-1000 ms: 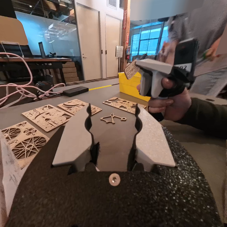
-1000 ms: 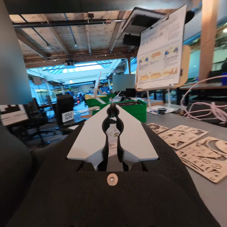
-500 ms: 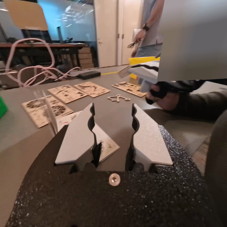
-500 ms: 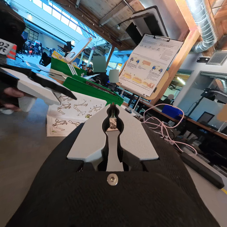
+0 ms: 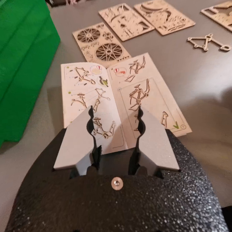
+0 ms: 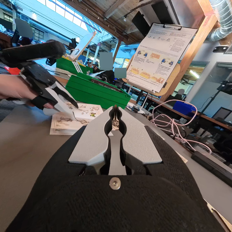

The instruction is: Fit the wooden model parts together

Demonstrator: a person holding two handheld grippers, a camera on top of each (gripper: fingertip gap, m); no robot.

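Observation:
My left gripper (image 5: 115,107) is open and empty, tilted down just above an open instruction booklet (image 5: 113,90). Beyond it lie flat wooden part sheets: one with wheels (image 5: 100,42) and two more (image 5: 126,20) (image 5: 163,16). A small joined wooden frame piece (image 5: 208,42) lies at the far right. My right gripper (image 6: 115,108) is shut on a thin wooden part (image 6: 115,113), seen edge-on between the tips. In the right wrist view my left gripper (image 6: 76,112) hovers open over the booklet (image 6: 70,120).
A green bin (image 5: 18,62) stands left of the booklet, and also shows in the right wrist view (image 6: 97,92). Behind it stands a clipboard with an instruction sheet (image 6: 159,56). Pink cables (image 6: 175,119) and a black box (image 6: 210,163) lie at the right. Across from one pair of fingers to the other is roughly 20 cm.
My left gripper has swung left and tipped down, from over the wooden sheets to over the booklet, staying open. My right gripper has stayed shut on its part while turning toward the booklet.

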